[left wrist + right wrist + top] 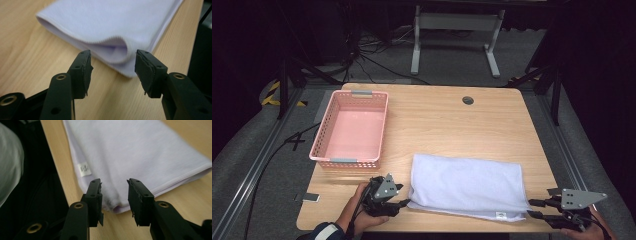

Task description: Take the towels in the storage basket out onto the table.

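Observation:
A folded white towel (467, 185) lies flat near the front edge of the wooden table (452, 125). My left gripper (404, 202) sits at the towel's front left corner. In the left gripper view the left gripper (112, 65) has its jaws apart, and the towel's rolled corner (112, 25) lies just past the tips, untouched. My right gripper (532, 209) is at the front right corner. In the right gripper view the right gripper (113, 192) is open, with the corner of the towel (137, 152) lying between the jaws, not pinched. A small label (84, 169) is sewn on the hem.
A pink perforated basket (323, 131) with nothing in it stands at the table's left side, behind my left hand. A round cable hole (468, 100) sits near the far edge. Bare wood stretches between the basket and the towel. The table's front edge runs just below both grippers.

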`<state>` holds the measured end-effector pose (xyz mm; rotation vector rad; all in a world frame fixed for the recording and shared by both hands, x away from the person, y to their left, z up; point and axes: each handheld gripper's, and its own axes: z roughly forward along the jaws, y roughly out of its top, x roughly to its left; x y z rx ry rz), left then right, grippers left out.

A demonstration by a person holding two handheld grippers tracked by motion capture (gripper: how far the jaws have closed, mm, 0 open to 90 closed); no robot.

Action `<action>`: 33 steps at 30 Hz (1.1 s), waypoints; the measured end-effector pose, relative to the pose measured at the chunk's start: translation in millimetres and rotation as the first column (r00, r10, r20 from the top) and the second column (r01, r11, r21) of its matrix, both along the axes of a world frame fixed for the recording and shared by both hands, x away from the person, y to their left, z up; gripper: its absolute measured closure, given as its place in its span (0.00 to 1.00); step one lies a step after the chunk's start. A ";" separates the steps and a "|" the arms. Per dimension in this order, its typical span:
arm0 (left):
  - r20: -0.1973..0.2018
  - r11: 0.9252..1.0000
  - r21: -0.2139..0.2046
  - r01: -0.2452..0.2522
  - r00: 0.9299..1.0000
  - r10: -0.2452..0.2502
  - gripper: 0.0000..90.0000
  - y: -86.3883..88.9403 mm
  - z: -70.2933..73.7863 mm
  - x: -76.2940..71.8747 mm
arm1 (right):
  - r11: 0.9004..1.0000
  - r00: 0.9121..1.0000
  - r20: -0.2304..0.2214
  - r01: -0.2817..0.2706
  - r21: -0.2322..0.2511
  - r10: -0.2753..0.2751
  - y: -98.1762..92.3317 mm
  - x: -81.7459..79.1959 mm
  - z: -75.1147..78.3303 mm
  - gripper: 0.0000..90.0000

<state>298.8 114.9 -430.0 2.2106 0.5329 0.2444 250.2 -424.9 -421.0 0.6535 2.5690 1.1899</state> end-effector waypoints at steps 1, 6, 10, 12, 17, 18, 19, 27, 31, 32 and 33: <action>0.000 1.000 0.000 0.000 1.000 0.000 0.53 0.0 0.0 0.0 | 1.000 1.000 0.000 0.000 0.000 0.000 0.0 0.0 0.0 0.71; 0.023 0.995 -0.023 0.098 0.995 -0.097 0.56 -28.8 12.3 3.7 | 0.998 0.998 0.023 0.057 -0.001 -0.057 12.3 1.8 19.2 0.83; -0.018 0.984 0.077 0.161 0.987 -0.160 0.59 -55.9 -7.7 10.9 | 0.991 0.996 -0.047 0.066 -0.115 -0.072 31.5 15.9 8.1 0.87; -0.023 0.979 0.104 0.175 0.985 -0.174 0.66 -57.0 -11.3 12.3 | 0.989 0.995 -0.078 0.046 -0.137 -0.057 34.5 17.7 2.4 0.87; -0.082 0.980 0.126 0.152 0.986 -0.142 0.73 -41.3 -28.4 15.2 | 0.978 0.986 -0.168 -0.035 -0.207 0.000 43.6 11.3 -17.8 0.88; -0.082 0.980 0.126 0.152 0.986 -0.142 0.73 -41.3 -28.4 15.2 | 0.978 0.986 -0.168 -0.035 -0.207 0.000 43.6 11.3 -17.8 0.88; -0.079 0.980 0.129 0.155 0.986 -0.145 0.73 -38.0 -27.4 14.5 | 0.978 0.985 -0.172 -0.037 -0.206 0.001 42.6 12.0 -18.4 0.88; -0.113 0.998 0.051 -0.028 0.993 0.033 0.35 -7.8 -24.4 2.4 | 0.981 0.993 -0.108 0.016 -0.192 -0.037 47.8 13.3 -9.9 0.72; -0.119 0.996 0.061 -0.062 0.990 0.069 0.27 -4.6 -25.8 3.2 | 0.987 0.993 -0.044 0.103 -0.124 -0.109 53.0 21.9 4.2 0.64; -0.119 0.996 0.059 -0.070 0.990 0.076 0.26 -5.2 -25.9 2.0 | 0.985 0.990 -0.024 0.133 -0.109 -0.136 56.4 26.1 8.7 0.60; -0.116 0.996 0.053 -0.069 0.990 0.075 0.25 -5.2 -24.5 0.9 | 0.983 0.987 -0.014 0.156 -0.096 -0.158 61.0 30.8 12.6 0.59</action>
